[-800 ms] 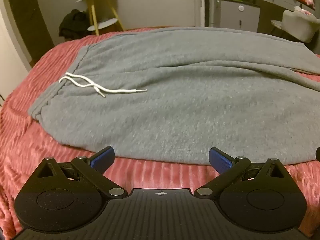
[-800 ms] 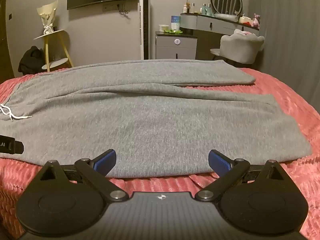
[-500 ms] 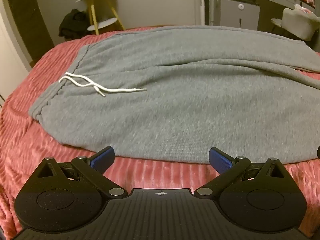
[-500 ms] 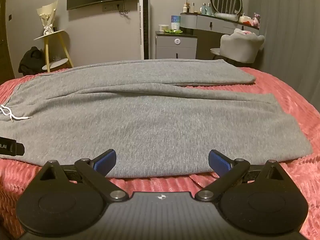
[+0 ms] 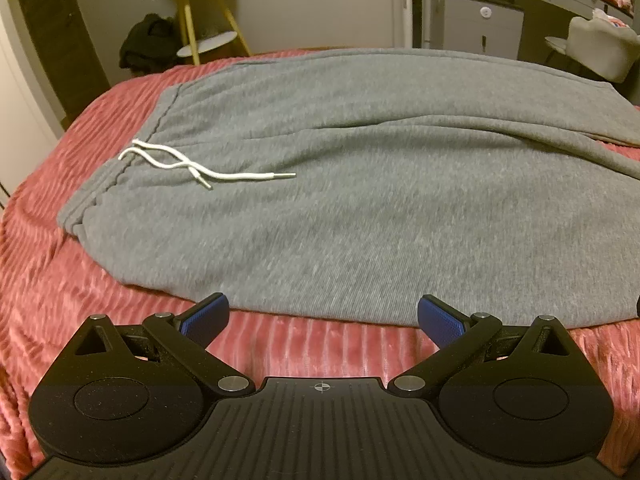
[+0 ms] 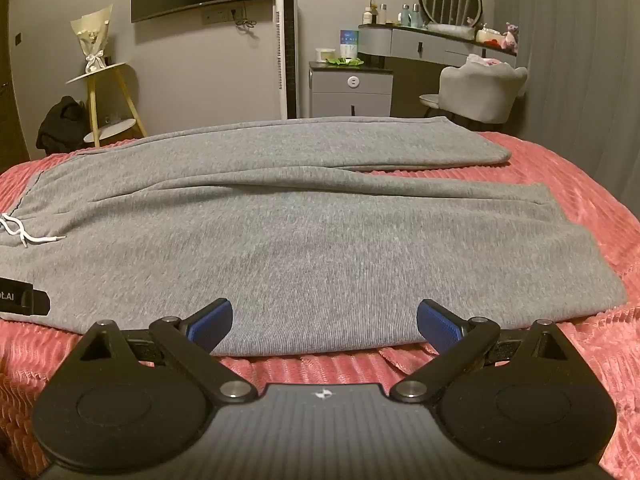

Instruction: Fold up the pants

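Grey sweatpants point(image 5: 360, 184) lie flat on a pink ribbed bedspread point(image 5: 52, 280), waistband to the left, legs running right. A white drawstring point(image 5: 192, 166) rests on the waist area. My left gripper point(image 5: 323, 316) hangs open just short of the pants' near edge, nothing between its blue pads. In the right wrist view the same pants point(image 6: 320, 240) spread across the bed, both leg ends at the right. My right gripper point(image 6: 324, 322) is open over the near hem edge, holding nothing. The left gripper's black body point(image 6: 24, 296) shows at the left edge.
Beyond the bed stand a yellow-legged side table point(image 6: 108, 96) with a bouquet, a dark bag point(image 6: 60, 120) on the floor, a grey cabinet point(image 6: 352, 88), a pale chair point(image 6: 480, 92) and a vanity with a round mirror point(image 6: 450, 2). Bedspread point(image 6: 580, 208) shows around the pants.
Almost nothing differs; both views shift only slightly and the pants lie as before. Both grippers stay open.
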